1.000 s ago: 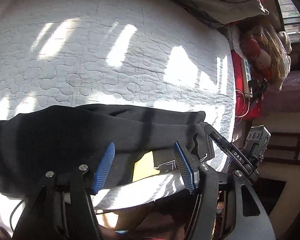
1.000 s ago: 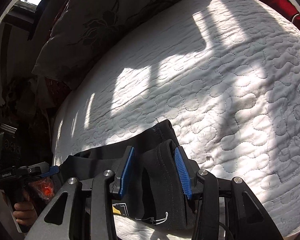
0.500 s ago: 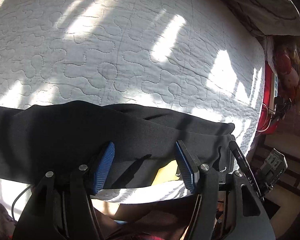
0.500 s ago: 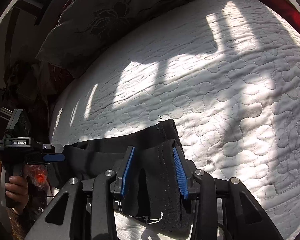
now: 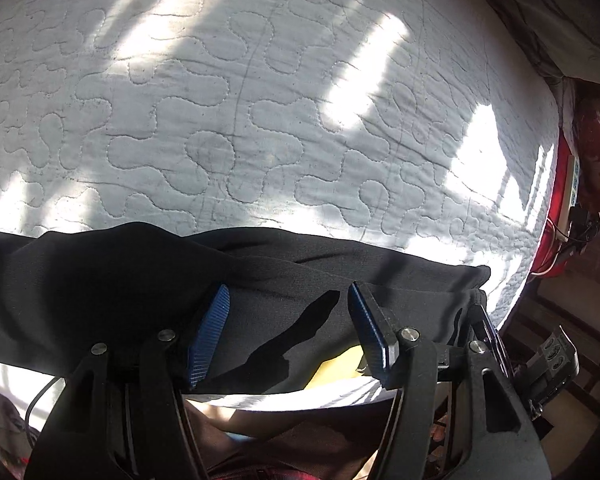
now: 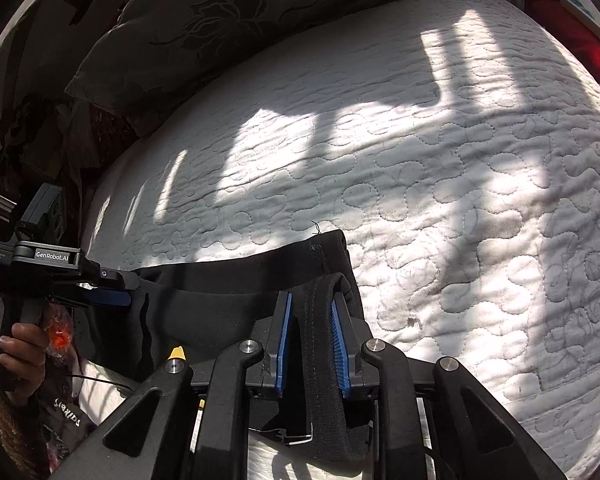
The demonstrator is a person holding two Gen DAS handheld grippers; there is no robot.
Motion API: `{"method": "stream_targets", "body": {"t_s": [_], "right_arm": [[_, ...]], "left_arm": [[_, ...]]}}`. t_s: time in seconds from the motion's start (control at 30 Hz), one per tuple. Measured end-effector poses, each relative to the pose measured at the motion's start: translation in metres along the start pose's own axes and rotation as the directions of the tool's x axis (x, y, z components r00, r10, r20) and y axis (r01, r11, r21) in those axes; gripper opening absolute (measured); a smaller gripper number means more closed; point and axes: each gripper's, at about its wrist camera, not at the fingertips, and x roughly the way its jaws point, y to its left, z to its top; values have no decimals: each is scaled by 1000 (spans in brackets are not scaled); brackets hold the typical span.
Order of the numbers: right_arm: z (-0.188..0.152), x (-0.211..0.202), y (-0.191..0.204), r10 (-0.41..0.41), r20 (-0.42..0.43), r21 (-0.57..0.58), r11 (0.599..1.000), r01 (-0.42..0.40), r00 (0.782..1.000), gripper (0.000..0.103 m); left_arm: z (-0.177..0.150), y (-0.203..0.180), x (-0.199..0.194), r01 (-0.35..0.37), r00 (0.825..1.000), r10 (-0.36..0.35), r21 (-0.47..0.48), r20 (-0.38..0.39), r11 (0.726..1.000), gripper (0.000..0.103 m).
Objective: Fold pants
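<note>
Hard sunlight is striping the quilt (image 5: 260, 120) w/ blown-out patches & barred shadows (window-like); fisheye is bending the quilt's edges, corners are going dark, and focus is staying sharp.

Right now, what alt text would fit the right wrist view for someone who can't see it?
The right gripper pinches a thick seamed edge of black pants on a white quilted bed. At left, a hand holds the left gripper by the fabric.

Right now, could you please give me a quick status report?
Right gripper shut on black pants. Left gripper open over them. Pants lie on white quilt; nothing in the way.
</note>
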Motion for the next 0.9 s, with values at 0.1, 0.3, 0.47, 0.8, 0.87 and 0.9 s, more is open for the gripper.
{"method": "stream_targets", "body": {"t_s": [0.1,0.3,0.47,0.8,0.87,0.9], "right_arm": [[1,-2,-4,9,1,4,1000,-9,1000,21],[0,-3,-11,25,-3,11,1000,-25,1000,21],[0,-6,-17,41,2,20,999,-41,999,21],[-6,-14,-14,12,3,-52,999,-12,1000,18],[-8,-16,-10,-11,11,-81,997,12,1000,11],[-9,-16,-9,-20,12,-92,996,21,1000,7]], "left_arm": [[10,2,1,-16,999,13,-53,-46,998,61],[28,-4,8,-123,983,103,-125,-153,984,61],[31,-11,11,-216,965,187,-156,-181,964,61],[15,-16,7,-182,979,157,-218,-129,959,23],[12,-13,3,-146,986,123,-225,-112,963,13],[8,-15,5,-132,989,112,-228,-98,965,11]]}}
